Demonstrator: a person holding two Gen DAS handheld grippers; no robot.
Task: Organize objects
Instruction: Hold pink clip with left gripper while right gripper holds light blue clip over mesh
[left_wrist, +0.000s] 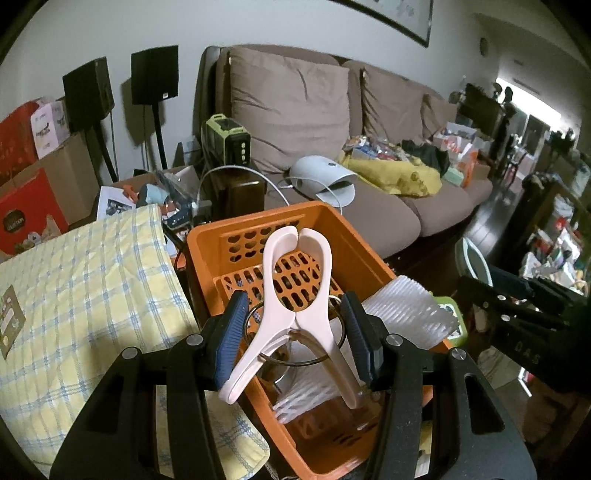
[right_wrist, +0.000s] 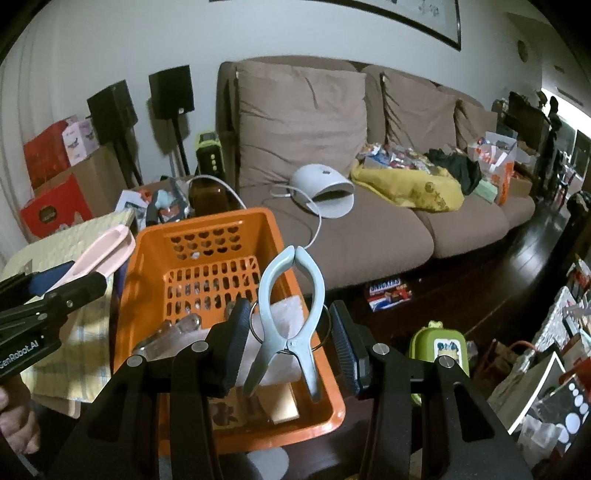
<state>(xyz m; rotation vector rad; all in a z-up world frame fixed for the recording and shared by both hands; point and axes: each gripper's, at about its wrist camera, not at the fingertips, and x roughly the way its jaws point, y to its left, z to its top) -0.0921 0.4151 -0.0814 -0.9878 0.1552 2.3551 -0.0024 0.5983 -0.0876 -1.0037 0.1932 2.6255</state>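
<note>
Currently left gripper (left_wrist: 295, 332) pinching pink plastic clamp (left_wrist: 295, 291) by handles, right gripper (right_wrist: 288, 339) pinching pale-blue plastic clamp (right_wrist: 290, 314) likewise; both hovering over orange perforated plastic basket (left_wrist: 229, 229), apparently for drop-in.

Cluttered living room behind.
Brown cushioned sofa (right_wrist: 369, 221) bearing white domed lamp (right_wrist: 325, 192), crumpled yellow cloth (right_wrist: 410, 188); black speakers on stands (left_wrist: 155, 74) leftward.

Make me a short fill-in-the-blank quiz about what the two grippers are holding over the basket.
1. The left gripper holds a large clothespin coloured ____.
2. The right gripper holds a clothespin coloured pale ____.
3. Both clips hang over a perforated basket coloured ____.
4. Behind the basket stands a brown ____, with a white arched device on its seat.

Missing words: pink; blue; orange; sofa
</note>
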